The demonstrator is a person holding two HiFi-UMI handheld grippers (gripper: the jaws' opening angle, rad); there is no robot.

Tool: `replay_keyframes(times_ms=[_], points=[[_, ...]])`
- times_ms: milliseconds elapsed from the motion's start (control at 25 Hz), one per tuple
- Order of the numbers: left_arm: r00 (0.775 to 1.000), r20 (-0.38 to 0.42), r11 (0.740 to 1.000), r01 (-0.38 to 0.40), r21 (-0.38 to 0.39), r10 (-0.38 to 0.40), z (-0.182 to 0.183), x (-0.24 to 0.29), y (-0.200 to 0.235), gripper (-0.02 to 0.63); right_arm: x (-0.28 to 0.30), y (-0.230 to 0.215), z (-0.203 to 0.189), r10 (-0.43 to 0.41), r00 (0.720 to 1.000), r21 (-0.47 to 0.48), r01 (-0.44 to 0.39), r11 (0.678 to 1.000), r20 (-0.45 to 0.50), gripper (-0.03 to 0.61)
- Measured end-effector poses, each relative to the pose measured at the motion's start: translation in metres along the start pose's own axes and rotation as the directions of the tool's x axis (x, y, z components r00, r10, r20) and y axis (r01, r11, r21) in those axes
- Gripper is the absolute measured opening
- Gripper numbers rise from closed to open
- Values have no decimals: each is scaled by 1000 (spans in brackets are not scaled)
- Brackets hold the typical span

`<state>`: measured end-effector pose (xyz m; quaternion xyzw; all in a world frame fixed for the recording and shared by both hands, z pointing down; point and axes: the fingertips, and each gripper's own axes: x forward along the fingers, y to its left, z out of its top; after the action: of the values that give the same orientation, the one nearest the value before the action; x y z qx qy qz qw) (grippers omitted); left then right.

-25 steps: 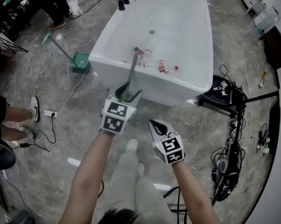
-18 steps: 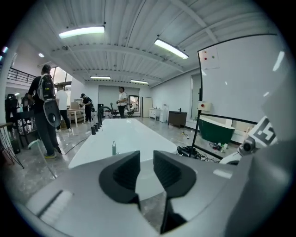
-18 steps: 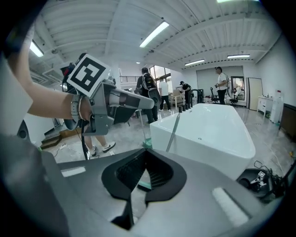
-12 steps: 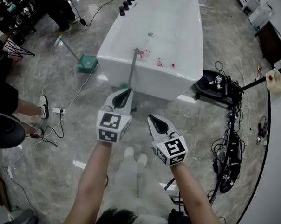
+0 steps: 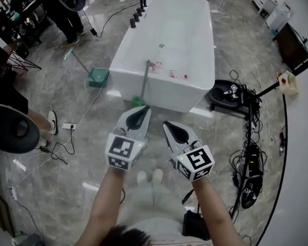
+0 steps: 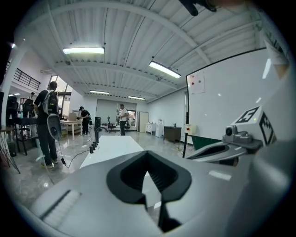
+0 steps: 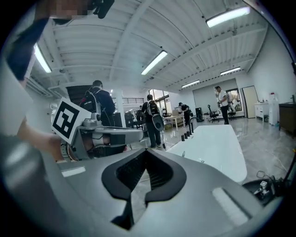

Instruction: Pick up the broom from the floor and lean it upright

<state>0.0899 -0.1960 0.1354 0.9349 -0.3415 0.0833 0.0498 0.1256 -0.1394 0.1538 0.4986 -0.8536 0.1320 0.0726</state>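
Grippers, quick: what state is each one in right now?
Left gripper: closed, holding nothing.
Right gripper: closed, holding nothing.

Bare floor (image 5: 215, 130) lies open from the wearer's feet to the near end of the white bathtub (image 5: 172, 49), which bars the way ahead. The broom (image 5: 144, 79) leans against that end, its green head on the floor. Left of the tub, a green dustpan (image 5: 97, 77), a trailing white cable (image 5: 83, 104) and a bystander's leg (image 5: 44, 123) crowd the passage. On the right, black cables (image 5: 249, 165) narrow it.
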Motion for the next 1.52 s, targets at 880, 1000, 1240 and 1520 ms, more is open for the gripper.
replay_keyframes(times_ms=[880,1000,1240,1520], points=[[981,169,995,97,-22,-92,101,-35,-17,0,-22,23,118,-38,993,-82,47,996,109,0],[980,182,996,90,-25,-84,105,-34,-13,0,-18,22,121,-42,993,-102,54,993,113,0],[979,183,995,94,-38,-85,100,-30,-13,0,-9,23,118,-36,994,-134,50,990,104,0],[980,182,996,83,-25,-77,101,-31,-17,0,-13,24,116,-35,994,-143,49,989,99,0]])
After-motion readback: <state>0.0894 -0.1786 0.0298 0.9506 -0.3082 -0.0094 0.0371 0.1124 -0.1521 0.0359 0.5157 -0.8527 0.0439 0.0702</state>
